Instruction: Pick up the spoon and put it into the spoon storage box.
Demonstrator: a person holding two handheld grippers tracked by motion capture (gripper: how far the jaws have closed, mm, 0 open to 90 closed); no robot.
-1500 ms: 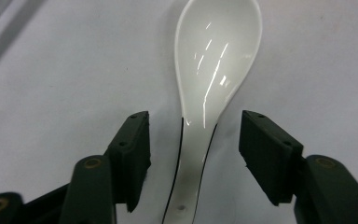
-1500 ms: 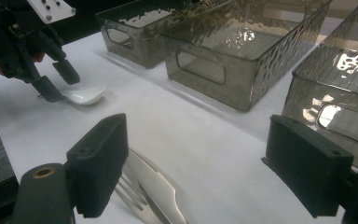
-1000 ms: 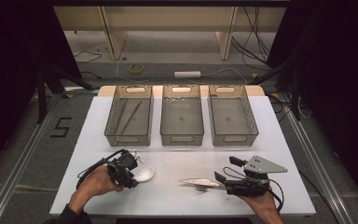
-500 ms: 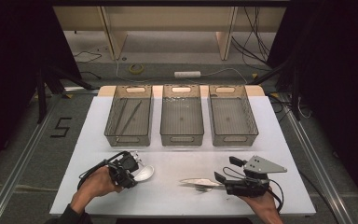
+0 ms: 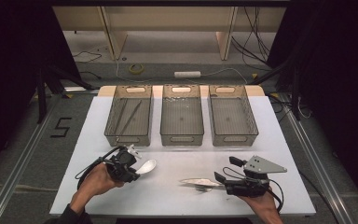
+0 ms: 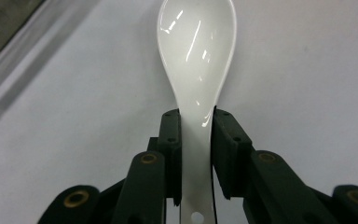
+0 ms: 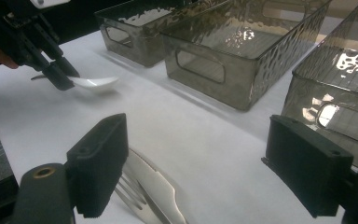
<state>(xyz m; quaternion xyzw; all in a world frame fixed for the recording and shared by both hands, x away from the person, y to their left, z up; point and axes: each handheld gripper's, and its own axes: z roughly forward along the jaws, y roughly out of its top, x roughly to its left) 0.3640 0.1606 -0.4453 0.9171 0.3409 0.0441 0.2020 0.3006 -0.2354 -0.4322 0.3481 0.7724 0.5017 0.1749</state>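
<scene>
left hand-held gripper (image 6: 196,154) lies low, clamping the white spoon (image 6: 196,60), seemingly flat; right hand-held gripper (image 7: 200,177) gapes wide.

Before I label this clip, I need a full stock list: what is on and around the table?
Table: one, white, middle of the high view.
Bins: three, clear smoky grey, in a row at the far side of the table; the left one holds thin metal pieces, too small to name.
Spoon: one, white and glossy, near left, its handle between the left gripper's jaws.
Knife: one, silver, near right, lying flat.
Fork: one, silver, beside the knife.
Power strip: one, white, on the floor beyond the table.
Tape roll: one, yellowish, on the floor.
Left gripper: black, shut on the spoon's handle, jaws just closed.
Right gripper: black, open, near the knife and fork.
</scene>
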